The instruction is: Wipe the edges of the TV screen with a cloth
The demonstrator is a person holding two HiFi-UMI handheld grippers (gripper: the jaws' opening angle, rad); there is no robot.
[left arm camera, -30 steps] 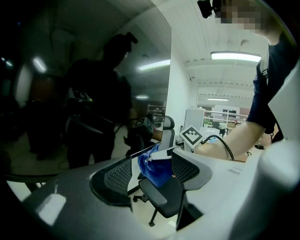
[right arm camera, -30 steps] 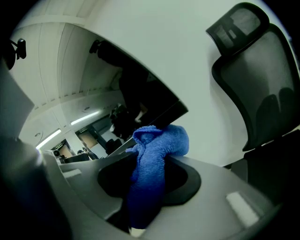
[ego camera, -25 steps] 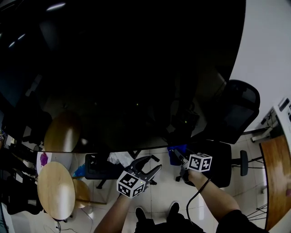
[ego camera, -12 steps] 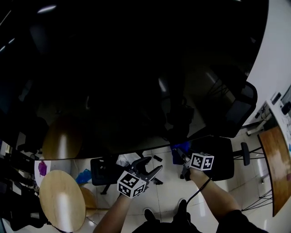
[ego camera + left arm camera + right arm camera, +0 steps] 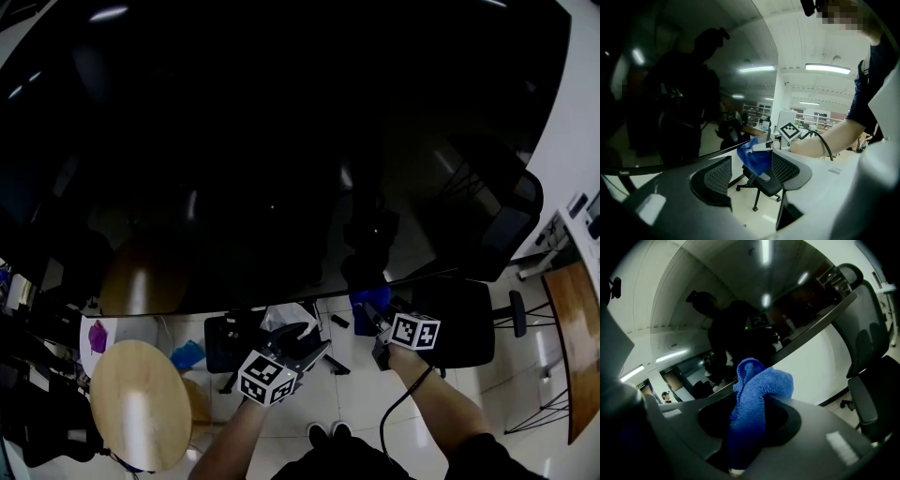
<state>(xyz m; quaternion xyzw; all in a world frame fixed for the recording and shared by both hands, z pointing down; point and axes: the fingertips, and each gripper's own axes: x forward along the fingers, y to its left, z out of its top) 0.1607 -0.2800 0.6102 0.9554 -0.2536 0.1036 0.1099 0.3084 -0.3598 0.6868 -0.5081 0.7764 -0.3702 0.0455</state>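
TV (image 5: 281, 141) dark, fills the far view. Right gripper (image 5: 371, 317) clenched on blue cloth (image 5: 759, 385); cloth sits at the TV's near bottom edge, right of centre. Left gripper (image 5: 314, 337) released, empty, just left of it, below that edge. Bezel print too blurred to read.

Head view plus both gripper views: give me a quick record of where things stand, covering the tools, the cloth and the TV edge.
left tool: open, nothing between its jaws, held below the screen's bottom edge
right tool: shut on the blue cloth
cloth position: up at the bottom edge of the TV screen; contact cannot be confirmed
nearby: black office chair on the floor beyond the right tool; round wooden table at lower left
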